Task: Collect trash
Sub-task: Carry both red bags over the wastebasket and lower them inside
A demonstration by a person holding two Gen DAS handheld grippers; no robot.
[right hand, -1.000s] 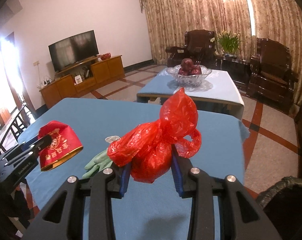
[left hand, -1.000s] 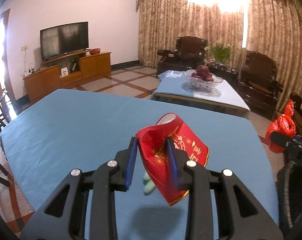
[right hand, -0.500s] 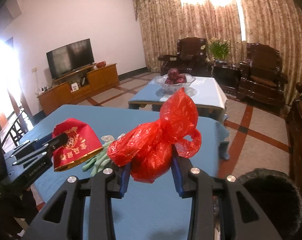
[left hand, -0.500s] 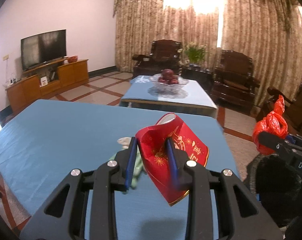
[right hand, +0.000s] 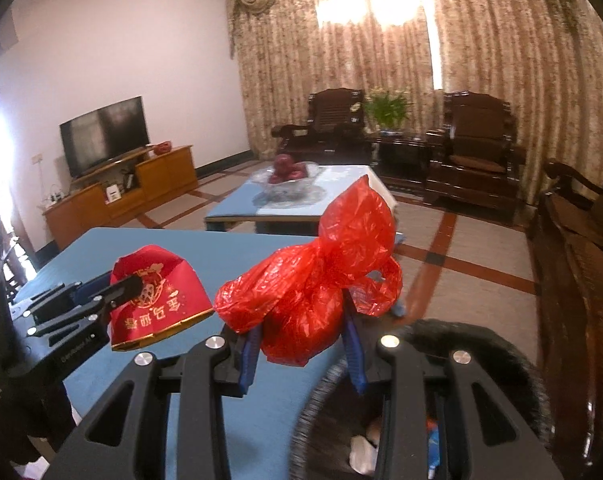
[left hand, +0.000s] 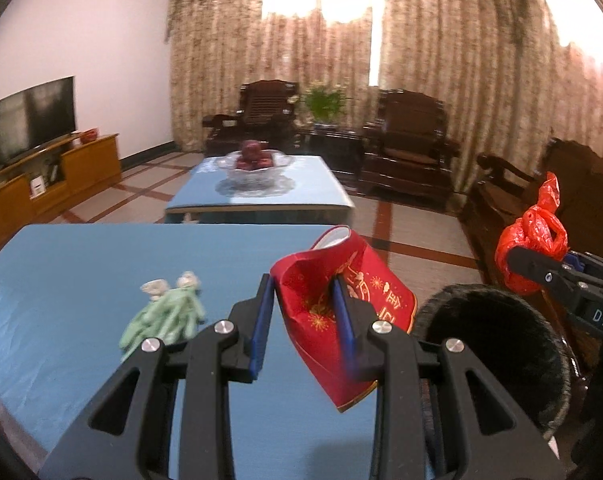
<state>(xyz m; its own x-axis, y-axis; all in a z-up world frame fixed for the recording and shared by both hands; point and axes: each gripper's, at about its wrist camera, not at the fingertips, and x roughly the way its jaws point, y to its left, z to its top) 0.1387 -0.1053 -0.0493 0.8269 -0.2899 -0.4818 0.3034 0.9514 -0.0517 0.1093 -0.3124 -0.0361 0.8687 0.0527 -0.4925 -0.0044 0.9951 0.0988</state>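
One crushed red paper cup with gold print (left hand: 343, 316), lower centre of the left wrist view, clamped in the left gripper (left hand: 303, 312), which angles downward over the blue-covered table (left hand: 81, 264). One knotted red plastic bag (right hand: 313, 292), frame centre, pinched by the right gripper (right hand: 301, 344) above one dark round bin (right hand: 513, 364), lower right. One pale green glove (left hand: 163, 318) lies on the table, lower left.

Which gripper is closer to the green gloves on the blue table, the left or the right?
Left. The left gripper, gripping the red paper cup, is just right of the green gloves. The right gripper, holding the red plastic bag, is farther right, over the black bin.
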